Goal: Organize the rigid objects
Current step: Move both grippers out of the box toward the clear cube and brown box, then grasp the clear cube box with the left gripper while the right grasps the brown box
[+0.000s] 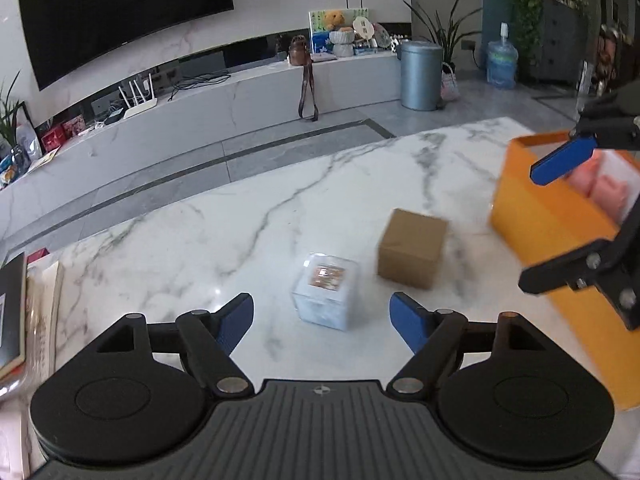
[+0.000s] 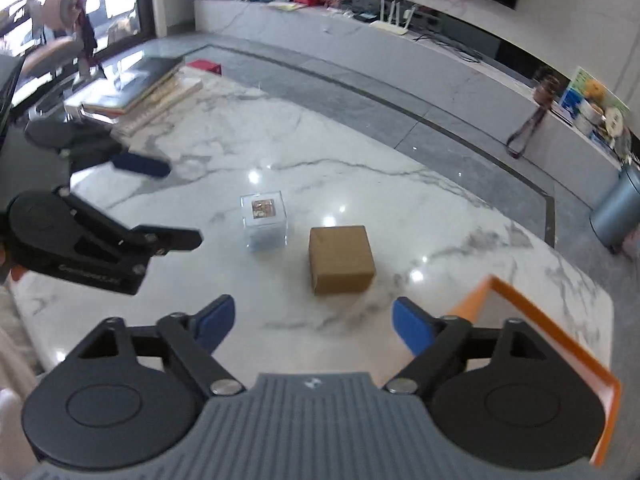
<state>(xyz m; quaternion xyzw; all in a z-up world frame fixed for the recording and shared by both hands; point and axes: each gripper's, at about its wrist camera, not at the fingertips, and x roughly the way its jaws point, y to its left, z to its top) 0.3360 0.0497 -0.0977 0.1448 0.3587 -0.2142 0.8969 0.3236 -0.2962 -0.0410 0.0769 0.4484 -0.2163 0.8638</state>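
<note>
Brown cardboard box (image 2: 341, 258) sat on marble counter (image 2: 360, 184). Clear cube (image 2: 264, 218) stood just beside the box, not touching; orange bin (image 1: 560, 240) was near the box's other side. Left gripper (image 1: 322, 320) hovered w/ fingers spread wide, nothing held. Right gripper (image 2: 313, 322) likewise spread & empty. Books (image 2: 140, 92) lay well beyond the cube.

Clear cube (image 2: 264, 219) sits left of cardboard box (image 2: 341, 259) (apart), both on table (image 2: 440, 216).
</note>
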